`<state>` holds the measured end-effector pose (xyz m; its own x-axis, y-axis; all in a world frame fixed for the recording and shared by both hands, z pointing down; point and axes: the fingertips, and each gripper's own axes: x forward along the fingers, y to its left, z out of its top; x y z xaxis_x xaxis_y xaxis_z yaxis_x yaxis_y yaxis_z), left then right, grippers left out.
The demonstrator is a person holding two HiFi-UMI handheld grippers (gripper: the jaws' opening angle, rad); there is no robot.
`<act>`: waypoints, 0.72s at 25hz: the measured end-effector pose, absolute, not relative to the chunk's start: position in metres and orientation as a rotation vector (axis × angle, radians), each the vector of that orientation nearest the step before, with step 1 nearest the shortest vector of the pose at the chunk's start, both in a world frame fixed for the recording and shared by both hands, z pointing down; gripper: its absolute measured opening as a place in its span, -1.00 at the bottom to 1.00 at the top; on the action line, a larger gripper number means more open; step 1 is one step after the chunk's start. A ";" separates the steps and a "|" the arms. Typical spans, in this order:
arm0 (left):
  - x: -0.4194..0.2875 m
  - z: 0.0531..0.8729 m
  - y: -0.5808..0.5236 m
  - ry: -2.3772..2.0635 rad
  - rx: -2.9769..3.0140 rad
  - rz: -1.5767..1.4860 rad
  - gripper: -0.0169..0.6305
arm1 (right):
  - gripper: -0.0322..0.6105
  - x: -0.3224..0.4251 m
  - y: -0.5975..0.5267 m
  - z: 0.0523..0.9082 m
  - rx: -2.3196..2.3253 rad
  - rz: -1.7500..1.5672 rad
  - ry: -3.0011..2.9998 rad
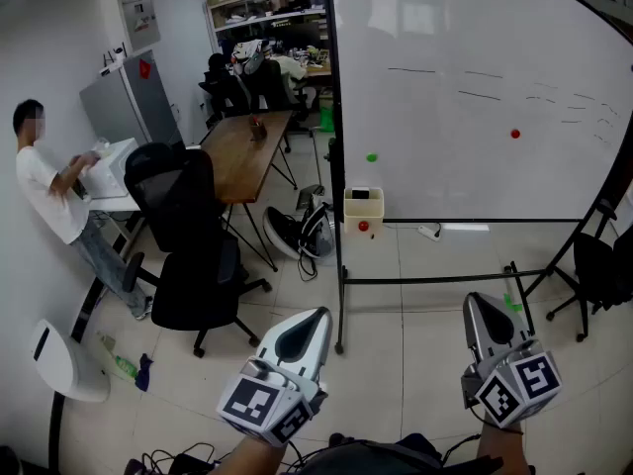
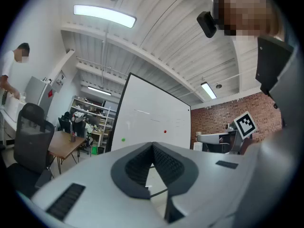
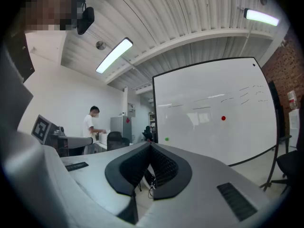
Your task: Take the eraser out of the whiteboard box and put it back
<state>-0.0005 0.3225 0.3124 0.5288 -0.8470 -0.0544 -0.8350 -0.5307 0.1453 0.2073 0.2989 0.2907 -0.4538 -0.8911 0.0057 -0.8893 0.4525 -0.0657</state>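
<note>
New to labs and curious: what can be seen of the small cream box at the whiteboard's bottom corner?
The small cream box is rectangular, open-topped and upright, plastic or card by its look. It sits against the lower left corner of the white whiteboard, beside the black frame post, seemingly clear of the floor. A red round dot marks its front; a dark object, possibly the eraser, shows in its top.
</note>
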 end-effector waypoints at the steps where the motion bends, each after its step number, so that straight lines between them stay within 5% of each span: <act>1: -0.009 0.312 0.321 -1.460 2.662 -0.177 -0.86 | -0.84 0.196 0.298 0.291 -1.625 -0.091 2.653; 18: -0.034 0.312 0.248 -1.451 2.657 -0.163 -0.86 | -0.84 0.155 0.224 0.289 -1.568 -0.101 2.680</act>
<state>-0.0336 0.2475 0.3116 0.5376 -0.8422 -0.0418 -0.8304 -0.5373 0.1474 0.1551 0.2236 0.2893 -0.4898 -0.8718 0.0026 -0.8696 0.4883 -0.0735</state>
